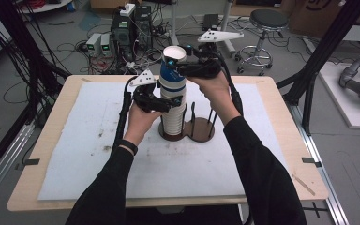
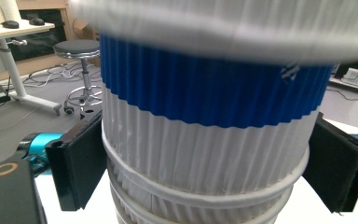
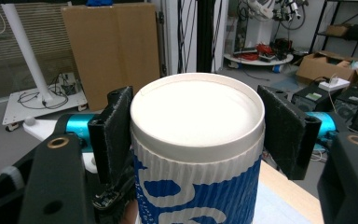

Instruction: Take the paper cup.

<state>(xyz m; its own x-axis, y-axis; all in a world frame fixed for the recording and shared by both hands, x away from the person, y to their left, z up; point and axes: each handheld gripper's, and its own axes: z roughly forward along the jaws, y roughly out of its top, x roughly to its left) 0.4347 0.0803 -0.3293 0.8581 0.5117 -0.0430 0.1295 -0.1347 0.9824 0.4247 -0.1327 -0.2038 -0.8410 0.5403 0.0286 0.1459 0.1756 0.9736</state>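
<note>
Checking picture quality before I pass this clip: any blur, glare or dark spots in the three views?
High view: dim but sharp, sleeves nearly black. Left gripper view: the top rim of the cup stack is smeared by blur, the blue band sharper. Right gripper view: top cup crisp, evenly lit, no glare.

Both forearms reach forward; the left hand-held gripper [image 1: 161, 101] sits lower, jaws clamped, while the right hand-held gripper [image 1: 185, 65] above it has its jaws pressed shut.
</note>
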